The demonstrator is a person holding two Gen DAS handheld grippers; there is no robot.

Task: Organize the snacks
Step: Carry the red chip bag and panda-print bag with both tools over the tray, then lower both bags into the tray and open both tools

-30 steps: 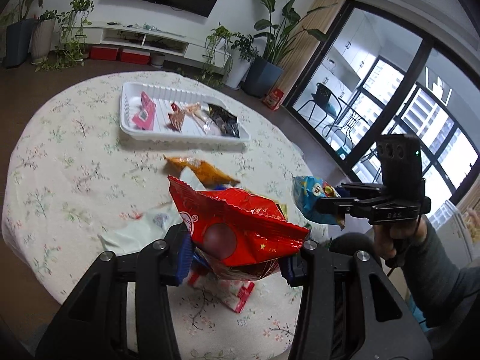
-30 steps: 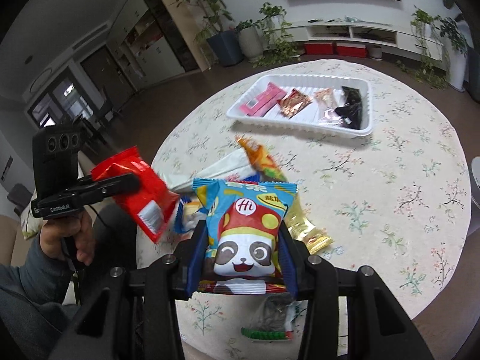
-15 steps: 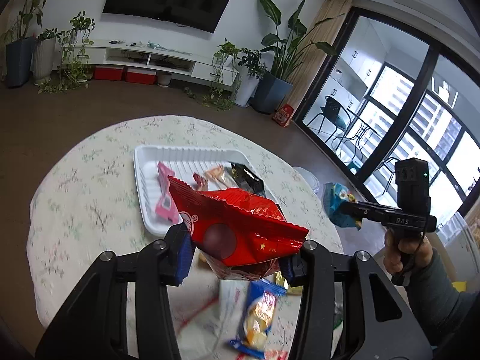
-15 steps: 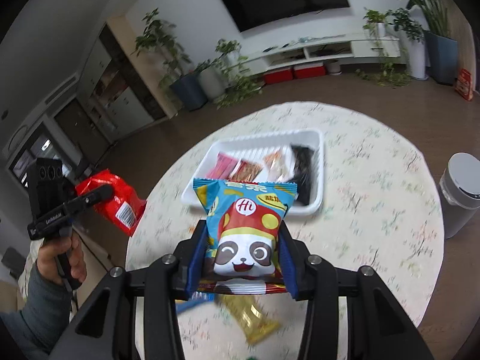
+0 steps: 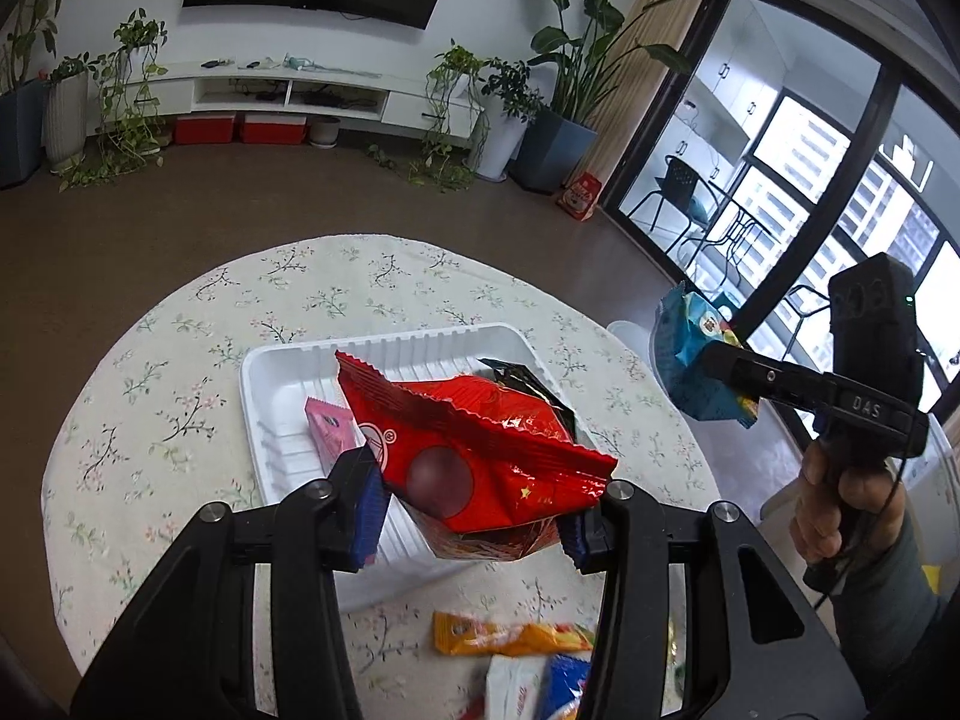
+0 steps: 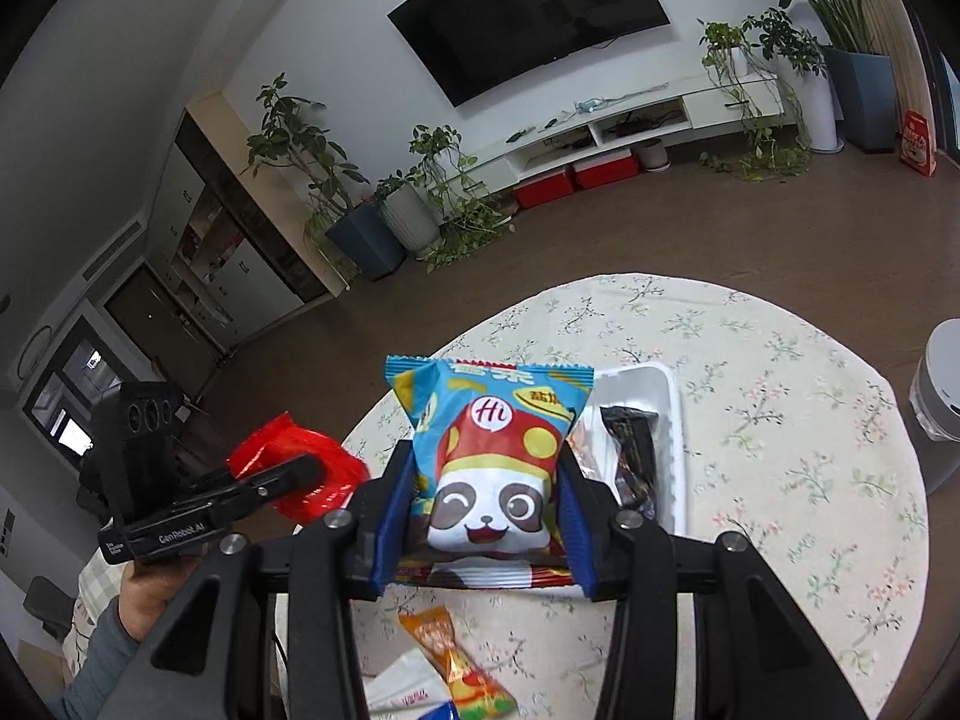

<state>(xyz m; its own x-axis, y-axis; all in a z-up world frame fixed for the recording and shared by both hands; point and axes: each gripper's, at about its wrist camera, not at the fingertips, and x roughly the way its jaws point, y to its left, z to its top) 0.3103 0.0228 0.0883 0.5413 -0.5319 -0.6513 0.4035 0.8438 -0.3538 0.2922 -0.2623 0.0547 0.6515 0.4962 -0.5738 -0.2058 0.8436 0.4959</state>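
My left gripper (image 5: 471, 513) is shut on a red snack bag (image 5: 480, 456) and holds it in the air above the near part of the white tray (image 5: 264, 378). My right gripper (image 6: 483, 531) is shut on a blue panda snack bag (image 6: 489, 450) and holds it above the tray (image 6: 675, 420). The tray holds a pink packet (image 5: 327, 429) and a black packet (image 6: 627, 456). In the left wrist view the right gripper (image 5: 699, 372) with the blue bag (image 5: 696, 354) hangs at the right. In the right wrist view the left gripper (image 6: 306, 474) with the red bag (image 6: 294, 468) is at the left.
The round table has a floral cloth (image 5: 162, 372). Loose snacks lie near its front edge: an orange packet (image 5: 510, 639), a white one (image 5: 510, 687) and a blue one (image 5: 564, 684). A white bin (image 6: 936, 396) stands on the floor right of the table.
Both grippers have risen and moved forward over the tray with their bags still held. The loose snacks on the table have dropped toward the bottom of both views.
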